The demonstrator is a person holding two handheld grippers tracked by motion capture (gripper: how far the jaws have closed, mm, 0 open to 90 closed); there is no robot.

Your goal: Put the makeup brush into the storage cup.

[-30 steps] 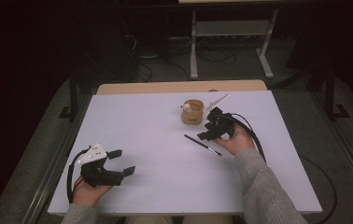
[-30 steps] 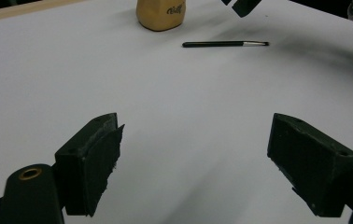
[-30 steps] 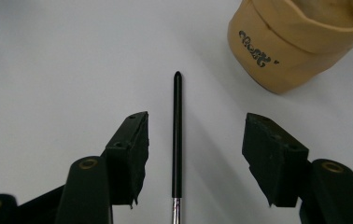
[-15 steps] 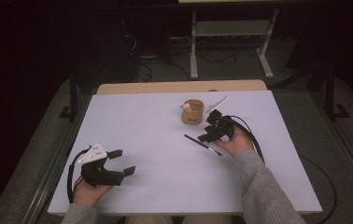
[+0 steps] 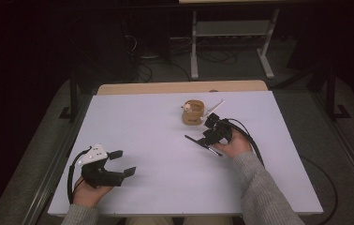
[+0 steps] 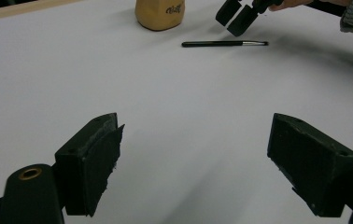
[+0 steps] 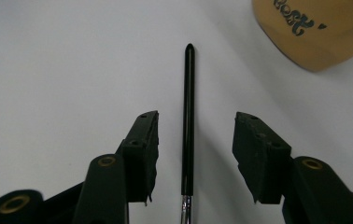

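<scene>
A slim black brush (image 7: 188, 116) with a metal ferrule lies flat on the white table (image 5: 156, 122); it shows too in the high view (image 5: 216, 152) and the left gripper view (image 6: 216, 44). My right gripper (image 7: 196, 119) hovers over it, one jaw on each side of the handle. The jaws have just been closing, but the pads (image 7: 142, 154) stay apart from the brush. The high view places this gripper (image 5: 208, 136) right of centre. Near the front left, my left gripper (image 5: 124, 162) rests open, nothing between its jaws (image 6: 195, 126).
A tan cup (image 5: 193, 112) with dark lettering stands just beyond the brush, a white stick leaning out of it. It is also in the left gripper view (image 6: 159, 14) and the right gripper view (image 7: 319, 32). A cable loops right of my right hand.
My right gripper has edged down and left over the brush, and its jaws look narrower. The left gripper has stayed where it was.
</scene>
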